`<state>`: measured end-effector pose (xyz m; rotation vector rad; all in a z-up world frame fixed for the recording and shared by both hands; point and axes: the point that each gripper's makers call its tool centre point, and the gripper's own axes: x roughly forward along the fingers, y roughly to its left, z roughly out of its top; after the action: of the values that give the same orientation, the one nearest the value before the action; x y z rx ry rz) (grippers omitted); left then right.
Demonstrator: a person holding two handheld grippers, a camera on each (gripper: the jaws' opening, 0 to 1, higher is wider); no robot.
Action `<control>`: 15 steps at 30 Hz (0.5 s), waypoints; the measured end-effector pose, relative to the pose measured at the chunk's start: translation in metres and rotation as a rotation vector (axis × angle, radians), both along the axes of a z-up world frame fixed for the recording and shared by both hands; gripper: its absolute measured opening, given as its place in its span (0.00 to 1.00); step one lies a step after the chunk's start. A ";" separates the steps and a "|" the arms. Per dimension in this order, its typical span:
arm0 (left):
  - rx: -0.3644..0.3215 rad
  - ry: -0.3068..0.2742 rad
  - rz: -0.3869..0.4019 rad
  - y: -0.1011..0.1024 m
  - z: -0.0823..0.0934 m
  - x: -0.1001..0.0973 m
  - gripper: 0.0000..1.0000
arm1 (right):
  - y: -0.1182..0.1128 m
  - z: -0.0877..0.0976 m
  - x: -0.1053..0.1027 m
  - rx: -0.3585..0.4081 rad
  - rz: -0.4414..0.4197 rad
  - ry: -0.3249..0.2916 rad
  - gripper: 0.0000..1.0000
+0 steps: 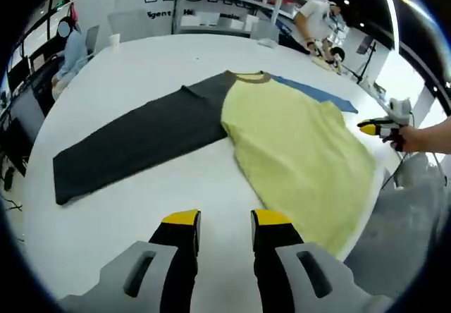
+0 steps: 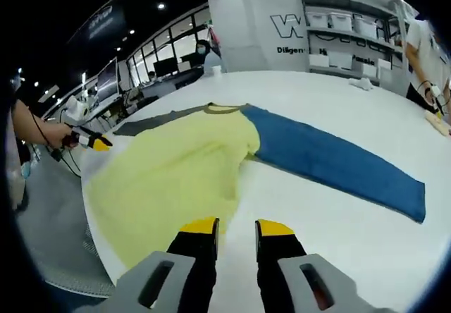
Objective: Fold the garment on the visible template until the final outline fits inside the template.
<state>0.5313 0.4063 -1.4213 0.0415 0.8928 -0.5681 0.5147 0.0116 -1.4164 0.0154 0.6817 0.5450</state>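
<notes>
A long-sleeved shirt lies flat on the white table [image 1: 141,207]. Its body is pale yellow [image 1: 299,151] [image 2: 176,172], one sleeve is dark grey [image 1: 134,144] [image 2: 151,121] and the other blue [image 1: 317,92] [image 2: 331,161]. My left gripper [image 1: 225,218] hovers open just short of the shirt's hem, between the grey sleeve and the yellow body, with nothing between its fingers. My right gripper [image 2: 236,225] is open and holds nothing, near the yellow body below the blue sleeve. Each gripper also shows in the other's view, held by a hand: the right gripper [image 1: 380,126] and the left gripper [image 2: 91,142].
The table's edge [image 1: 377,207] [image 2: 95,221] runs close under the shirt's hem. A white cup [image 1: 114,39] and a small white item [image 2: 361,83] sit at the far side. People stand or sit past the table [image 1: 70,45] [image 1: 317,20], and shelves with bins [image 2: 345,24] line the back wall.
</notes>
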 end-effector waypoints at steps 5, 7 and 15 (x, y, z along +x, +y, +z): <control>0.000 0.038 -0.068 -0.018 -0.006 -0.019 0.29 | 0.013 -0.010 -0.021 -0.022 0.072 0.036 0.15; -0.005 0.067 -0.080 -0.023 -0.009 -0.026 0.30 | 0.017 -0.013 -0.029 -0.037 0.096 0.048 0.15; -0.007 0.129 -0.112 -0.036 -0.017 -0.041 0.30 | 0.010 -0.020 -0.049 -0.062 0.091 0.077 0.13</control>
<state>0.4908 0.3703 -1.4379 0.0497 1.0189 -0.6842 0.4654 0.0220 -1.4360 -0.0531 0.7766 0.6123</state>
